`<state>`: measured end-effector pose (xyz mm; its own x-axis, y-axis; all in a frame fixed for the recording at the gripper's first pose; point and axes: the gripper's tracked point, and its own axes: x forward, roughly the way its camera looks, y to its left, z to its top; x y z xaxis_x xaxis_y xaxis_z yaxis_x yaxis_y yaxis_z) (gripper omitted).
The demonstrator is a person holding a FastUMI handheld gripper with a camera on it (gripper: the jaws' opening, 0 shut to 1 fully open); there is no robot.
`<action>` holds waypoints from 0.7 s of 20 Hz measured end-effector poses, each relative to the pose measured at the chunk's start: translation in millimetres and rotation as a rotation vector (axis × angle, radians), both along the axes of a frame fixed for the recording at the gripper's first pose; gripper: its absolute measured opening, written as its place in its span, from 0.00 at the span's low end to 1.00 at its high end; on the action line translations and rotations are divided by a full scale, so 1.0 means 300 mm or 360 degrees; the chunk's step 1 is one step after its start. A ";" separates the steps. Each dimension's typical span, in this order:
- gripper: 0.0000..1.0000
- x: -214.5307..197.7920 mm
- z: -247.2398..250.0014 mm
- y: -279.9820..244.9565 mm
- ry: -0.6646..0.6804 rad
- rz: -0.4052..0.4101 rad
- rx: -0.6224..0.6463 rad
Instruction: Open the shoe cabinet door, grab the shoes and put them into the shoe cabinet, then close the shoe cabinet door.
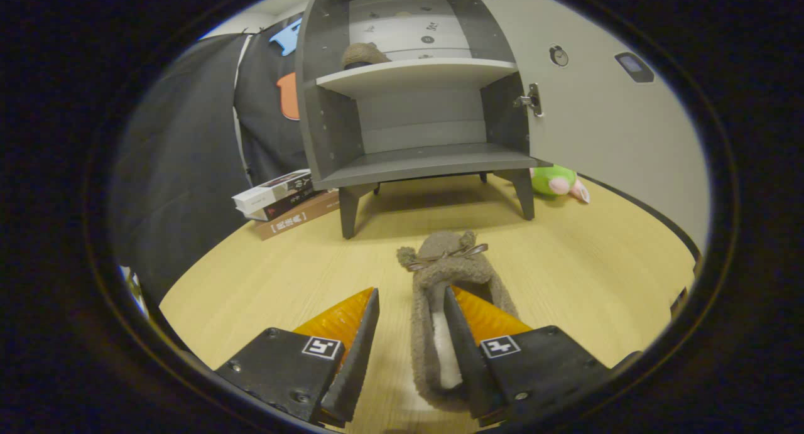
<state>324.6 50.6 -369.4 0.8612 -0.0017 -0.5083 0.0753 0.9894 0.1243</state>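
A grey fuzzy slipper [449, 264] with a small bow lies on the wooden table [251, 283], toe toward the shoe cabinet [414, 107]. My gripper [411, 291] is open and straddles the slipper's left side wall. The right finger is inside the slipper's opening, and the left finger stands outside with a gap to the fabric. The cabinet's door [597, 107] is swung open to the right. A second grey slipper [364, 55] sits on the upper shelf [433, 73]. The lower shelf [433, 161] is bare.
A stack of books [282, 201] lies on the table left of the cabinet, by its front leg. A green plush toy [556, 181] lies under the open door, to the cabinet's right. The black cloth wall hangs behind on the left.
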 end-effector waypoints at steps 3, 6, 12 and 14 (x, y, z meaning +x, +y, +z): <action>0.39 0.032 -0.089 0.018 0.0164 0.0065 0.0061; 0.23 0.060 -0.076 0.030 0.0132 0.0132 0.0193; 0.10 -0.003 -0.017 0.009 0.0057 0.0201 0.0185; 0.10 -0.025 0.027 -0.009 0.0010 0.0214 0.0127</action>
